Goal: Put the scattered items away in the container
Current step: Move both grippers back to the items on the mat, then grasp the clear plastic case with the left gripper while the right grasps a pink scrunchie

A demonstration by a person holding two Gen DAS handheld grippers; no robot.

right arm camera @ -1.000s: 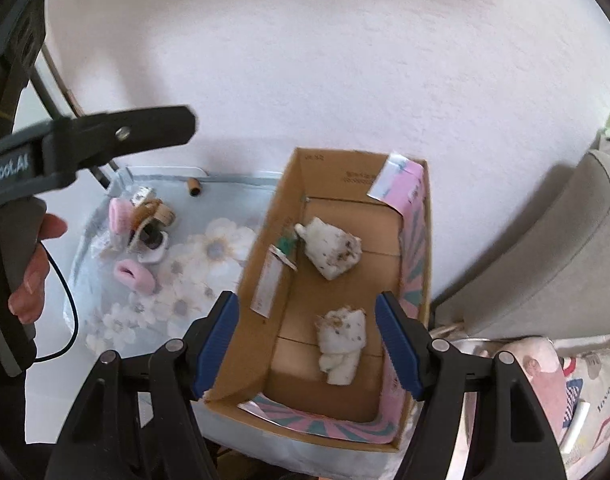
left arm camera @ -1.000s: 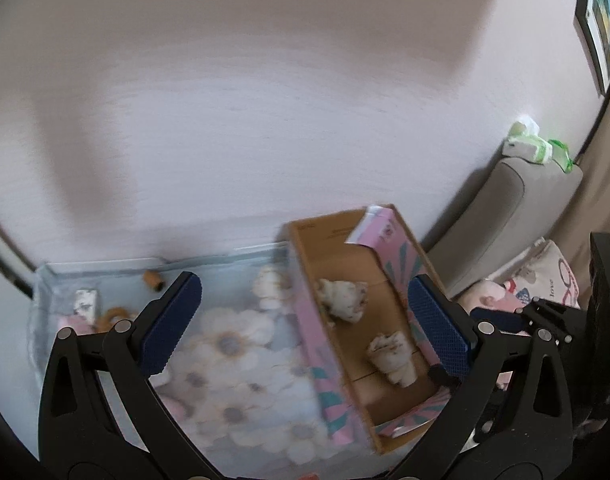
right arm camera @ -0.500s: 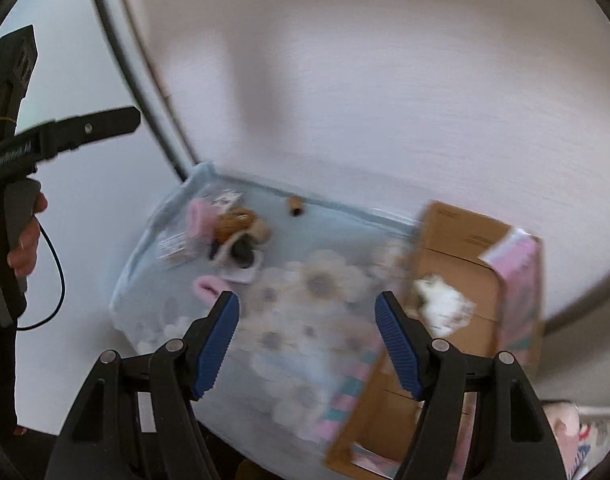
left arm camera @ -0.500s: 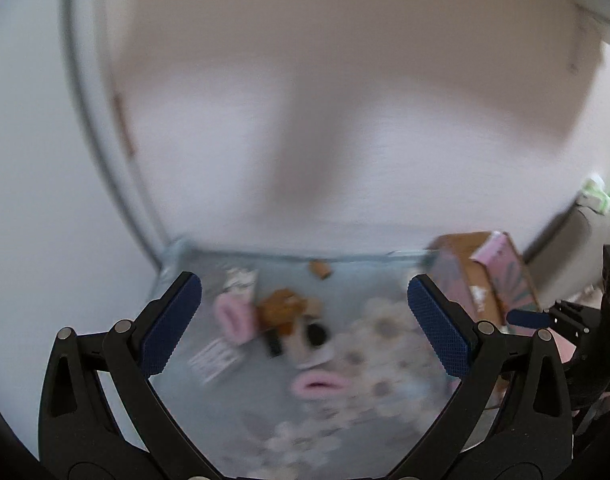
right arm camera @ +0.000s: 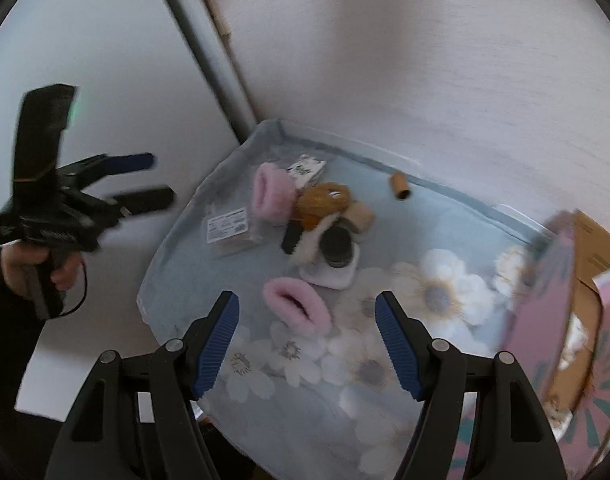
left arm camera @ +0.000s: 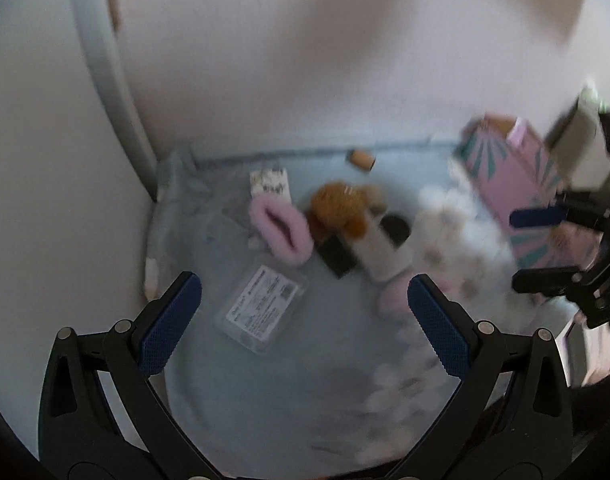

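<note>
My left gripper (left arm camera: pixel 305 312) is open and empty above a clear plastic packet (left arm camera: pixel 261 308). My right gripper (right arm camera: pixel 307 334) is open and empty, with a pink fluffy cuff (right arm camera: pixel 297 310) lying between its fingers below. A second pink cuff (right arm camera: pixel 267 190), a brown plush toy (right arm camera: pixel 323 198), a black round jar (right arm camera: pixel 337 246) and a small printed box (right arm camera: pixel 307 168) lie in a heap at the table's far left. The pink cardboard box (right arm camera: pixel 561 312) stands at the right and holds white crumpled items. The left gripper also shows in the right wrist view (right arm camera: pixel 141 178), at the left.
The table carries a pale blue cloth with white flowers (right arm camera: pixel 437 292). A small brown cork-like cylinder (right arm camera: pixel 400 186) lies near the wall. A white wall runs behind, and a grey door frame (right arm camera: pixel 201 48) stands at the table's left corner.
Both grippers have swung left from over the pink box to over the scattered heap. Both stayed open and empty.
</note>
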